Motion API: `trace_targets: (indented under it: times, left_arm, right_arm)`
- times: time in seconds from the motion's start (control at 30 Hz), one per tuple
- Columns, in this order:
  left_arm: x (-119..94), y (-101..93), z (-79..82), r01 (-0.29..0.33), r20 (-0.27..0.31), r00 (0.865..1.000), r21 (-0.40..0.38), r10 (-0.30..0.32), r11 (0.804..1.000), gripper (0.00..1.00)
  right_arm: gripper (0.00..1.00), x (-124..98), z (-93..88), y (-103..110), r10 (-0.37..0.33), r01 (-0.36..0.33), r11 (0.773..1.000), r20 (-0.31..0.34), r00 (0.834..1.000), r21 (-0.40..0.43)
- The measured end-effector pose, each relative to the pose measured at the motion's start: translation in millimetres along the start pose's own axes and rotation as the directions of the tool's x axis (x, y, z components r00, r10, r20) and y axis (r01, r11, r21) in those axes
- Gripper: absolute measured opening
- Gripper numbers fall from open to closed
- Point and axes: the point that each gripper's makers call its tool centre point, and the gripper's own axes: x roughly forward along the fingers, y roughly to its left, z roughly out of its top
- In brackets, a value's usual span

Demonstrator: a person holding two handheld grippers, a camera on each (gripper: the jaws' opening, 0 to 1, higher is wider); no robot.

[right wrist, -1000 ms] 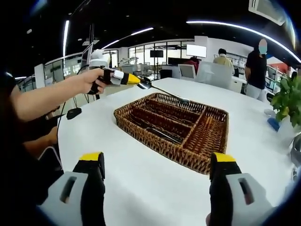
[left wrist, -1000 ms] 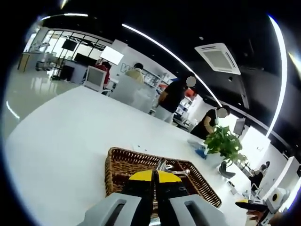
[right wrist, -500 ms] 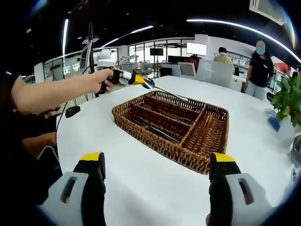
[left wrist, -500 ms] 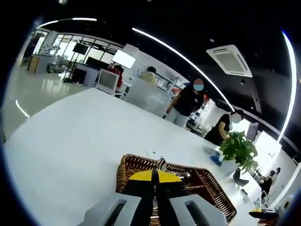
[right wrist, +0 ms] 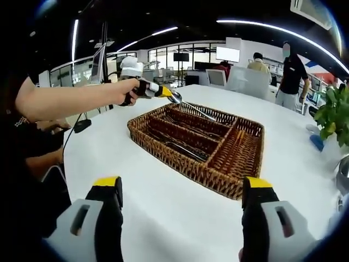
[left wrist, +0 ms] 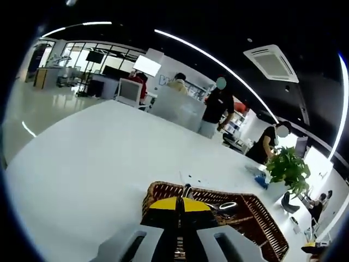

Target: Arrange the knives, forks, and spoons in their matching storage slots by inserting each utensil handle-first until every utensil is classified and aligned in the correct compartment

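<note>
In the left gripper view, the left tongs (left wrist: 179, 203) were clamped together on a spoon (left wrist: 218, 207), yellow tips pressed tight with the metal poking out past them. The bowl end of the spoon sat out to the right, over the wicker tray (left wrist: 267, 229), which lay on a big white table (left wrist: 82, 164). A potted plant (left wrist: 288, 169) stood further along the table on the right. A few people (left wrist: 215, 106) were standing or sitting at the far side of the room, and a ceiling air vent (left wrist: 271, 63) showed up top.

In the right gripper view, the right tongs (right wrist: 180, 191) were wide apart with nothing between them, just hanging over the bare white table near its edge. Past them was the wicker tray (right wrist: 218, 177), split into long slots on the left plus a crosswise section on the right end. Some cutlery (right wrist: 177, 146) already lay in the long slots, but it was too small to tell forks from knives. The person's hand (right wrist: 124, 91) held the left tongs (right wrist: 163, 91) out over the far left corner of the tray, with the spoon (right wrist: 191, 108) gripped by its bowl end and its handle angling down towards the back slots. Couldn't tell if the handle tip was touching the tray. The green plant (right wrist: 334, 117) sat on the right edge.
</note>
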Motion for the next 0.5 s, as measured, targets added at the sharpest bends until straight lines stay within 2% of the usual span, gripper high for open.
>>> trace_targets:
  times: [0.13, 0.2, 0.4, 0.5]
  left_arm:
    - [8, -2.1, -2.1, 0.005, -0.01, 1.0, 0.002, -0.005, 1.0, 0.0]
    - [13, -5.8, -3.9, 0.03, -0.017, 0.999, -0.027, -0.031, 0.999, 0.0]
    - [26, -6.4, -9.7, 0.05, -0.034, 0.998, -0.058, -0.052, 0.997, 0.0]
    - [31, -5.7, -15.6, 0.062, -0.067, 0.995, -0.088, -0.068, 0.994, 0.0]
  right_arm:
    - [0.93, 1, -1.9, -1, 0.0, 0.0, 1.0, -0.008, 1.0, -0.006]
    - [0.92, 1, -2.9, -1, -0.002, 0.002, 1.0, -0.011, 1.0, -0.005]
    - [0.92, 4, -5.5, -6, -0.006, 0.006, 1.0, -0.02, 1.0, -0.005]
    - [0.92, 4, -5.8, -6, -0.007, 0.007, 1.0, -0.023, 1.0, -0.003]
